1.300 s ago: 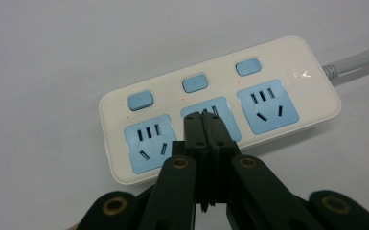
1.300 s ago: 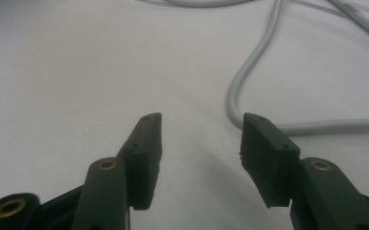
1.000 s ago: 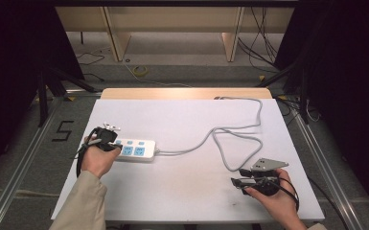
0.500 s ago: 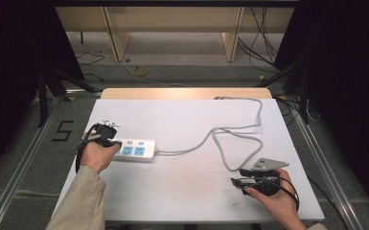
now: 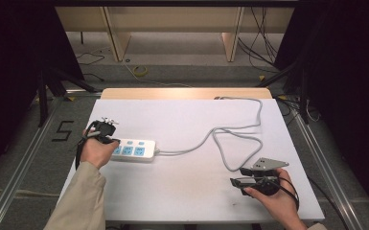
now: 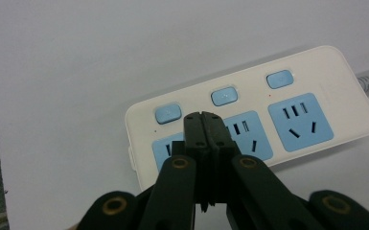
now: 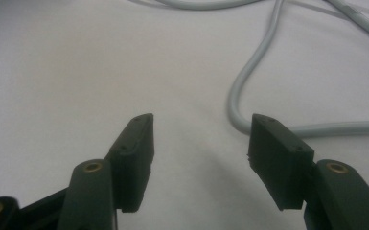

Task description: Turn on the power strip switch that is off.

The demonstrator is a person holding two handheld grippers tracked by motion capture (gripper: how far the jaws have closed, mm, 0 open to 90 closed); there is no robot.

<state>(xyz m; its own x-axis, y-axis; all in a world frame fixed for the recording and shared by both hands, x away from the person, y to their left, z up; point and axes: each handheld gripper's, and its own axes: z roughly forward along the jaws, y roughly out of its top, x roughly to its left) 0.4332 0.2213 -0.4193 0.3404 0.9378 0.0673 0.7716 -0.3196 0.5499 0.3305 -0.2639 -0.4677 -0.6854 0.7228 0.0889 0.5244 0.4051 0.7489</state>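
High view — white table [image 5: 182, 191], grey floor [image 5: 24, 158], dark room.

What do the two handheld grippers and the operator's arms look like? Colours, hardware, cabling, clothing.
Both grippers are black plastic. The left gripper has linkage arms with brass-coloured pivot rivets and small screws at its tips. The right gripper has blocky, squared pads, a grey three-cornered plate on top and a black cable looping past the wrist. The left forearm wears a beige sleeve.

White table [image 5: 182, 196], wooden strip along far edge [image 5: 184, 93]. Floor: yellow cable coil [image 5: 140, 71], black "5" mark [image 5: 63, 130]. Wooden shelf legs [image 5: 116, 32] at back, black cables [image 5: 259, 45] beyond.
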